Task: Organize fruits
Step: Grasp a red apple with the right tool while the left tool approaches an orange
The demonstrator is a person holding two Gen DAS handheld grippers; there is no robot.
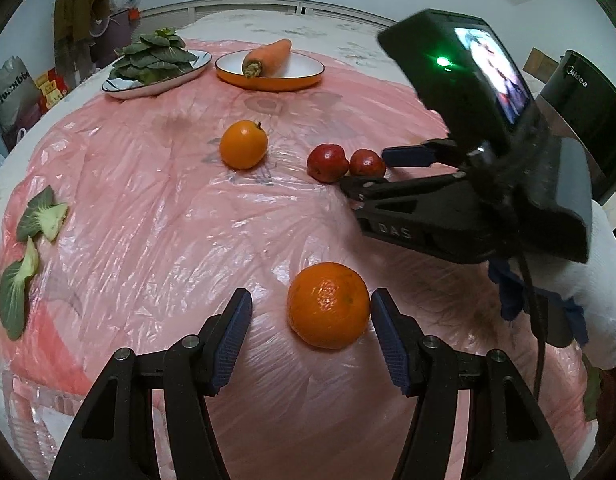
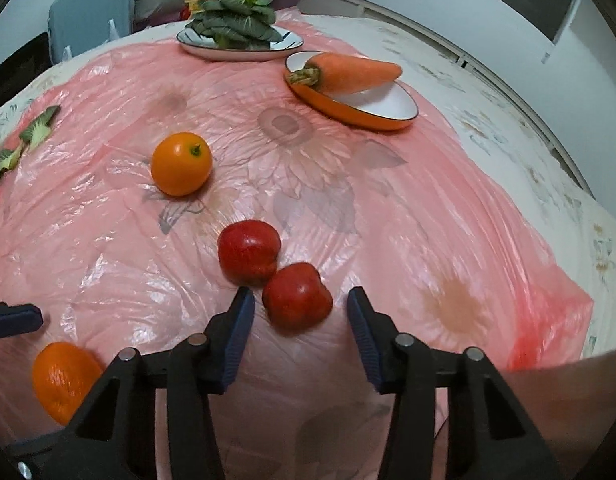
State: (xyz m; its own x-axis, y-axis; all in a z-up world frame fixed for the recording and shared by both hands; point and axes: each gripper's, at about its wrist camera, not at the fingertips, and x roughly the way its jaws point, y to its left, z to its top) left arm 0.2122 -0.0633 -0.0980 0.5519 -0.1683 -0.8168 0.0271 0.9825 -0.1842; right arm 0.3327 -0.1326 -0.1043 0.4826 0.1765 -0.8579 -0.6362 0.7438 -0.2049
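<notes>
Left gripper (image 1: 312, 312): jaws apart, right pad touching rough round orange mandarin (image 1: 328, 305). Right gripper (image 2: 300, 312): jaws apart around near glossy red fruit (image 2: 297, 295) (no contact), pink plastic sheet (image 2: 388, 208) beneath.

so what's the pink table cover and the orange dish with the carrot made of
Pink cover: thin, glossy plastic film, judging by its wrinkles, glare and the floral cloth showing through. Orange dish: likely glazed ceramic or enamel, with a smooth, shiny white inside and dark rim; which one is unclear.
</notes>
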